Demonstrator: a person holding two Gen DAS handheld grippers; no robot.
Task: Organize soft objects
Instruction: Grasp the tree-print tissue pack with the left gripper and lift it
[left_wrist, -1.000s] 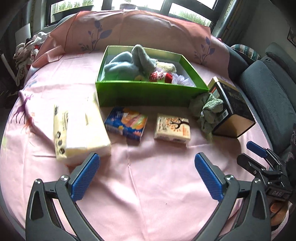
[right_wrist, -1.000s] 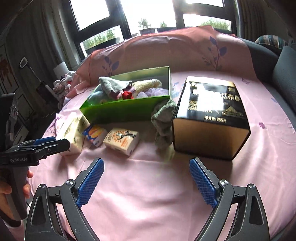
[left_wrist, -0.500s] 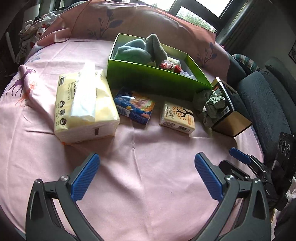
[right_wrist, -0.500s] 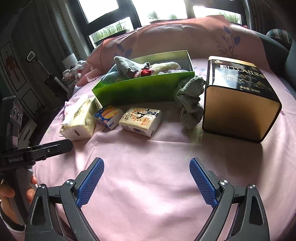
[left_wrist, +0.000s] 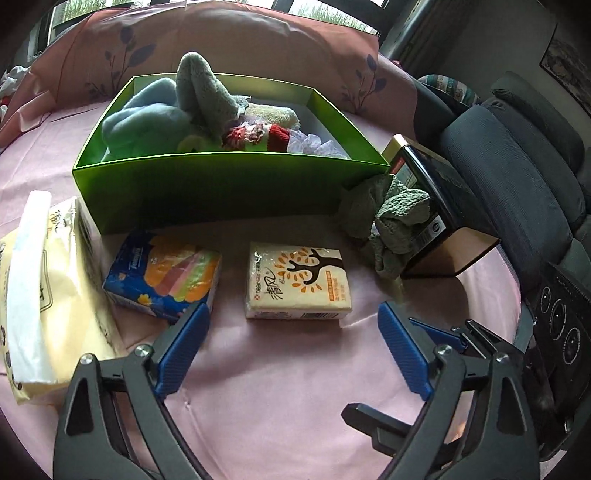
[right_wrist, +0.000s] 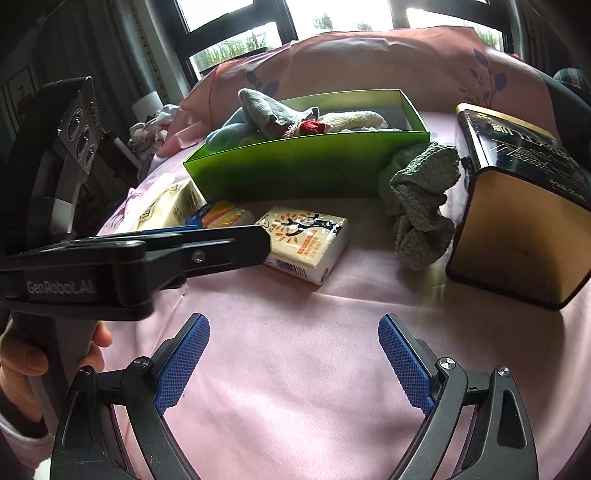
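A green box (left_wrist: 221, 184) (right_wrist: 306, 162) holds several soft things: a blue cloth, a grey-green towel, a cream towel and a red doll. A crumpled grey-green cloth (left_wrist: 391, 225) (right_wrist: 421, 199) lies between the box and a black-and-gold tin (left_wrist: 439, 206) (right_wrist: 517, 206). My left gripper (left_wrist: 291, 350) is open and empty, low over the pink cover just in front of a cream tissue pack (left_wrist: 295, 284) (right_wrist: 306, 240). My right gripper (right_wrist: 293, 365) is open and empty, further back.
A blue tissue pack (left_wrist: 162, 273) and a large yellow tissue pack (left_wrist: 40, 291) lie left of the cream one. The left gripper's body (right_wrist: 129, 266) crosses the right wrist view at left. A grey sofa (left_wrist: 517, 166) stands at right.
My left gripper has moved forward and down toward the tissue packs. My right gripper has also moved closer to the table items. Both stay open.
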